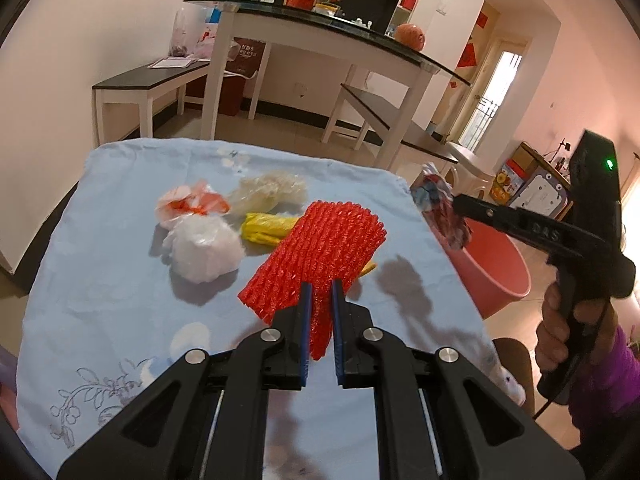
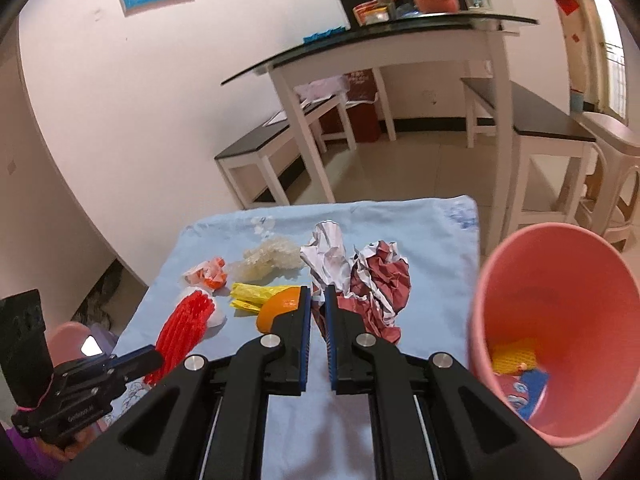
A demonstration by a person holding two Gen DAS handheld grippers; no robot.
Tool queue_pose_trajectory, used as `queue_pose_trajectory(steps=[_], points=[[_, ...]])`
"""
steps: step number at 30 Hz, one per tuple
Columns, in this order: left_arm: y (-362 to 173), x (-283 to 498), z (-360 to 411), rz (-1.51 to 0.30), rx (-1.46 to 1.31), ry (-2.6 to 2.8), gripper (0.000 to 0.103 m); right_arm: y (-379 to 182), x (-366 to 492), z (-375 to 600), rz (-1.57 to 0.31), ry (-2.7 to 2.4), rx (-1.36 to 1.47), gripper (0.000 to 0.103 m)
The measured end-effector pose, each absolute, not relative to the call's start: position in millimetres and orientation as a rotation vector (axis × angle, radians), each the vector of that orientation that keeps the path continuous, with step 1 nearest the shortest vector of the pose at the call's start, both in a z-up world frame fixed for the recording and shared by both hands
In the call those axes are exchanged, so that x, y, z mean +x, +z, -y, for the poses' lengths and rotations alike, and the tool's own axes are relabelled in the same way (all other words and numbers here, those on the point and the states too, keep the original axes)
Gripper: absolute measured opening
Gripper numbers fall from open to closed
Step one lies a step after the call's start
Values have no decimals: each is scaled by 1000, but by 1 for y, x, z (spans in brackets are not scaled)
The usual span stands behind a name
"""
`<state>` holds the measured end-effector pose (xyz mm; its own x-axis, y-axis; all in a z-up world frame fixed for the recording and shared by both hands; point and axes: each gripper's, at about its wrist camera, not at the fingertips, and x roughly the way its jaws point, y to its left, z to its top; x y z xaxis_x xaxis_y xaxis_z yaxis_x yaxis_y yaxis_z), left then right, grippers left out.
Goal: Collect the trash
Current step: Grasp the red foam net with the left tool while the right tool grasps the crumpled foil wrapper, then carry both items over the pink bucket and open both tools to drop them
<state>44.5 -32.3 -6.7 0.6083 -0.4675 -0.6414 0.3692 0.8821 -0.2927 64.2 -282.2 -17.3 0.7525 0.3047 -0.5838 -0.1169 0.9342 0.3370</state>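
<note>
My left gripper is shut on a red foam fruit net and holds it over the blue cloth; the net also shows in the right wrist view. My right gripper is shut on a crumpled red-and-white paper, near the table's right edge; the paper also shows in the left wrist view. A pink bucket stands to the right of the table and holds some scraps. On the cloth lie a white plastic wad, an orange-and-white wrapper, a yellow wrapper, a clear crinkled bag and an orange peel.
A glass-topped dining table with dark benches stands behind the cloth-covered table. A plastic stool stands beyond the bucket. Boxes sit on the floor at the right.
</note>
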Motion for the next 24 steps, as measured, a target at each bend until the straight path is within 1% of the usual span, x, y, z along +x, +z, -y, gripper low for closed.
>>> queue_pose_trajectory(steps=[11, 24], points=[[20, 46, 89, -727, -97, -582, 9, -16, 31, 345, -622, 128, 373, 6], [35, 47, 191, -700, 10, -746, 9, -37, 1, 414, -601, 11, 453, 6]])
